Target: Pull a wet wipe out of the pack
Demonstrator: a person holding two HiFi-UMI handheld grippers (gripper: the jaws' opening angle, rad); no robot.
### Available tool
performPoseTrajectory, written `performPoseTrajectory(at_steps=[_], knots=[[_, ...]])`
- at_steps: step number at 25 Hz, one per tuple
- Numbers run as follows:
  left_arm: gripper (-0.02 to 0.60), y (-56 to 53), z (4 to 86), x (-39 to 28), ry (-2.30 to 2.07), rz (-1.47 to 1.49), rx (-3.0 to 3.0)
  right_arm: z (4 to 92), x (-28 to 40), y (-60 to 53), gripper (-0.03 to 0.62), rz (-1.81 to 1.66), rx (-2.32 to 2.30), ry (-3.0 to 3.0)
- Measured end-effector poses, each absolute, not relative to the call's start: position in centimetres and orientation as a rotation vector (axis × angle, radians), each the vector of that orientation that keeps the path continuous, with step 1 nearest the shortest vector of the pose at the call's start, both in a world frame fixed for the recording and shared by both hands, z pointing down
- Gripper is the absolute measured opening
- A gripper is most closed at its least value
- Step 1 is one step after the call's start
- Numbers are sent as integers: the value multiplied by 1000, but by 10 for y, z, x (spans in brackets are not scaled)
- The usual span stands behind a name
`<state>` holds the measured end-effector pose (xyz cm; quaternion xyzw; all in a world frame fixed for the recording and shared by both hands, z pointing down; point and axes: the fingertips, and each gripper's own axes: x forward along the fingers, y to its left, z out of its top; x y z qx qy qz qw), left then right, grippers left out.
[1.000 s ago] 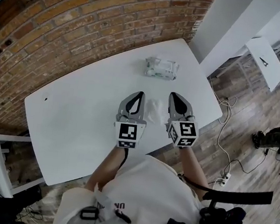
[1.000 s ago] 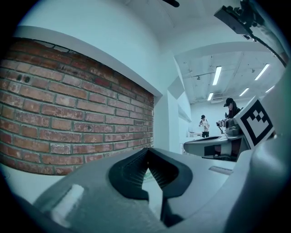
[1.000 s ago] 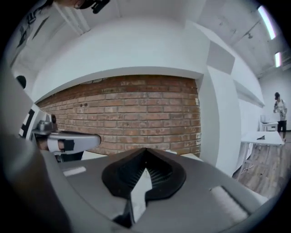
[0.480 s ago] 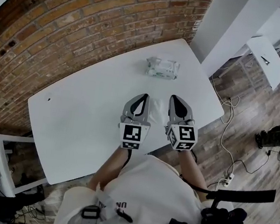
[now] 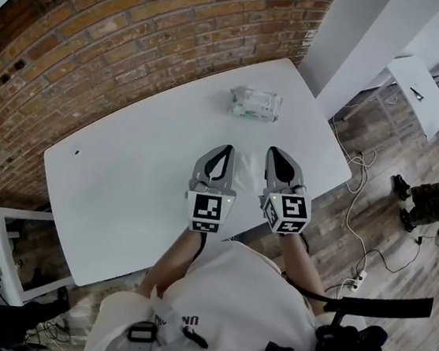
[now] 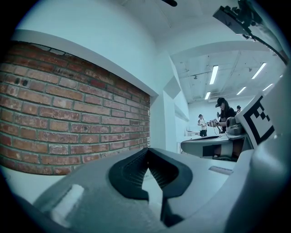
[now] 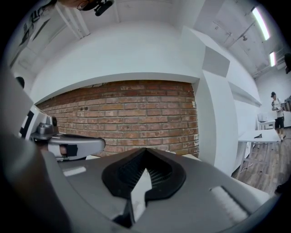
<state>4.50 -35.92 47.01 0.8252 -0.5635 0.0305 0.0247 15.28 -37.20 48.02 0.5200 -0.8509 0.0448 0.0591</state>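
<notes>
1. Since the earlier frames hardly anything has been displaced: both grippers are kept side by side over the near edge.
2. Shown largest is the white counter (image 5: pixel 122 191), set against a brick wall (image 5: pixel 102 29).
3. Held level above it are the left gripper (image 5: pixel 224 149) and the right gripper (image 5: pixel 276 152); the jaws of each are closed together, tip to tip.
4. Laid flat toward the far edge is the wet-wipe pack (image 5: pixel 254 104), well apart from both grippers.
</notes>
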Motion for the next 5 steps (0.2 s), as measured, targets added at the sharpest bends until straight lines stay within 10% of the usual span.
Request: performPoseTrajectory(at_steps=[5], knots=[[3,-358,469,47,-1740,91,2558,480,154,-371,5,126,1572,-2575]])
